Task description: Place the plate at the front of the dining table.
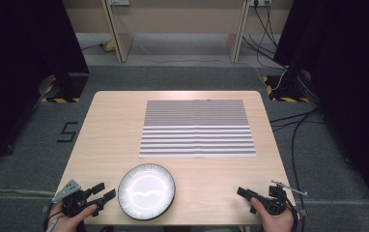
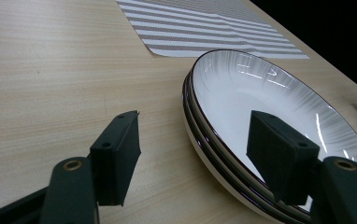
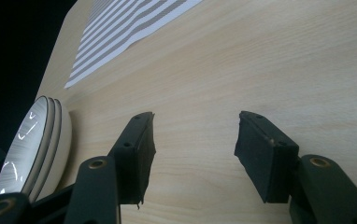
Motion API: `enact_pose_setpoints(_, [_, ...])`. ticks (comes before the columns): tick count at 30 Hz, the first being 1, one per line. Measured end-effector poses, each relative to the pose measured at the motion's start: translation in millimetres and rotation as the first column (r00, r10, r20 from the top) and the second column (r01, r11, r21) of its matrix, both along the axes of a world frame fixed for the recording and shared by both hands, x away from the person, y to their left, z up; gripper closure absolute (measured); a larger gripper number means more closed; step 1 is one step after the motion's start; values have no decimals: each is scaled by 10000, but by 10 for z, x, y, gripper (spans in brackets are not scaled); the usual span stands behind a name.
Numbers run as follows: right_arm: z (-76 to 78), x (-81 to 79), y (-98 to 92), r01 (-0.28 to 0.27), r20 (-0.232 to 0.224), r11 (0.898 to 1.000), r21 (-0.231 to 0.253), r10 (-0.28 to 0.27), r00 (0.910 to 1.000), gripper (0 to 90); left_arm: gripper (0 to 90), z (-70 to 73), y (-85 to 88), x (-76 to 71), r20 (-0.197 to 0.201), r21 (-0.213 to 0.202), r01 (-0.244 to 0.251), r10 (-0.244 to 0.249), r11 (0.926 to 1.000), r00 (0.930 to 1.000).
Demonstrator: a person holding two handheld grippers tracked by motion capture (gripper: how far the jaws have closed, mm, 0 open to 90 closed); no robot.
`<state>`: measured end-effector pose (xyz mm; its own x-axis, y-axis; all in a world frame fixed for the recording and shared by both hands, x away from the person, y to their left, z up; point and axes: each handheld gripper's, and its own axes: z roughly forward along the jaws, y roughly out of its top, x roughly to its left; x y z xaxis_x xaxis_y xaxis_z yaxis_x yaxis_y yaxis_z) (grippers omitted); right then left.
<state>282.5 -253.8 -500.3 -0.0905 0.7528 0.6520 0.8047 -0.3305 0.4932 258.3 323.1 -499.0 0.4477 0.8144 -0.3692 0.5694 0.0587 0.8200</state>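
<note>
A stack of white plates with dark rims (image 1: 147, 191) sits near the table's front edge, left of centre. My left gripper (image 1: 106, 190) is held just left of the stack and stands open. In the left gripper view its jaws straddle the near rim of the plates (image 2: 242, 88), one pad (image 2: 120, 144) over the table and the other over the top plate, with no contact that I can tell. My right gripper (image 1: 245, 197) is open at the front right, with only bare table between the jaws. In the right gripper view, the right gripper (image 3: 196, 119) points at the plates (image 3: 32, 144) at far left.
A grey-and-white striped placemat (image 1: 197, 128) lies flat at the middle and back of the wooden table (image 1: 115, 125). Bare wood lies between the mat and the plates. Cables and dark stands flank the table on the floor.
</note>
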Motion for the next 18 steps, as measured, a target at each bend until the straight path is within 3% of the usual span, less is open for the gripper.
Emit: enact_pose_setpoints(18, [51, 73, 306, -1078, -213, 9937, -313, 1071, 9940, 447, 374, 25, -46, 19, -282, 131, 238, -234, 9996, 9993])
